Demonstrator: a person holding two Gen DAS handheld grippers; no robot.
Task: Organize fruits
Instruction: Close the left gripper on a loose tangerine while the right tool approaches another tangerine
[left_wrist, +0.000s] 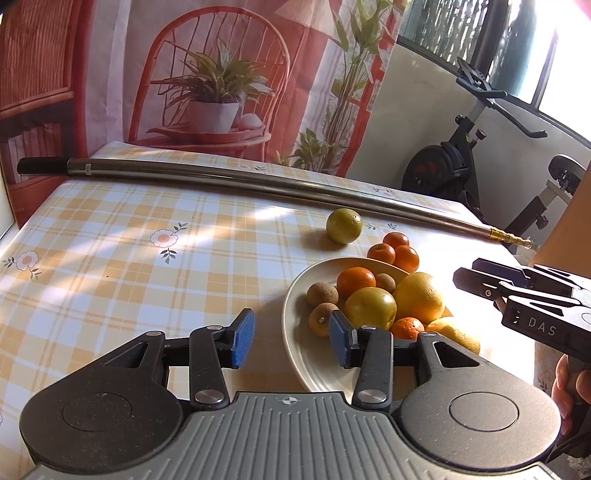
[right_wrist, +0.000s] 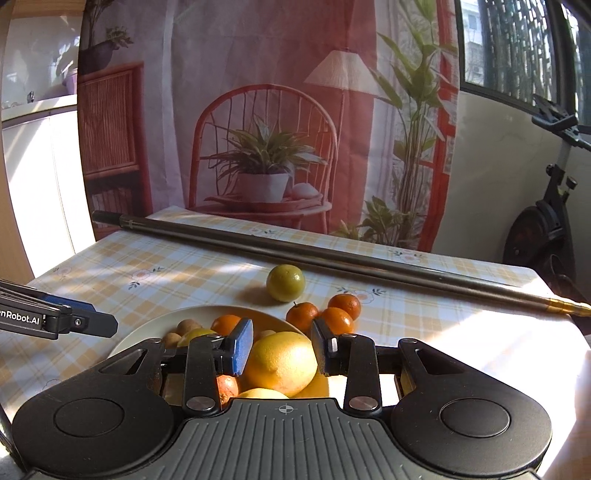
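Left wrist view. My left gripper (left_wrist: 291, 338) hangs low over the checked tablecloth (left_wrist: 110, 266), jaws spread wide with nothing between them. Its right pad (left_wrist: 340, 341) sits over the near-left rim of the white bowl (left_wrist: 295, 332); the left pad sits over bare cloth. The bowl holds a heap of fruit: a large yellow one (left_wrist: 419, 297), a yellow-green one (left_wrist: 370, 307) beside it, an orange (left_wrist: 355, 281) behind, a smaller orange one near the front, and small brown round fruits (left_wrist: 322, 294) along the left side. Outside the bowl, just beyond its far rim, three small oranges (left_wrist: 395, 251) cluster together. A green round fruit (left_wrist: 344, 226) lies alone further off, near a long metal pole (left_wrist: 258, 184) that crosses the far side of the table. At the right edge I see the right gripper (left_wrist: 524, 291) from the side, above the bowl's right side, with a hand (left_wrist: 570, 387) on its grip below.

Right wrist view. My right gripper (right_wrist: 282, 345) is parted, its pads either side of the large yellow fruit (right_wrist: 281, 363) in the bowl (right_wrist: 147, 328); whether they touch it I cannot tell. The three small oranges (right_wrist: 325, 314) lie on the cloth just past the right finger, the green fruit (right_wrist: 285, 282) beyond them, short of the pole (right_wrist: 332, 258). The left gripper (right_wrist: 74, 321) pokes in from the left edge. An exercise bike (right_wrist: 546, 221) stands off the table's right.
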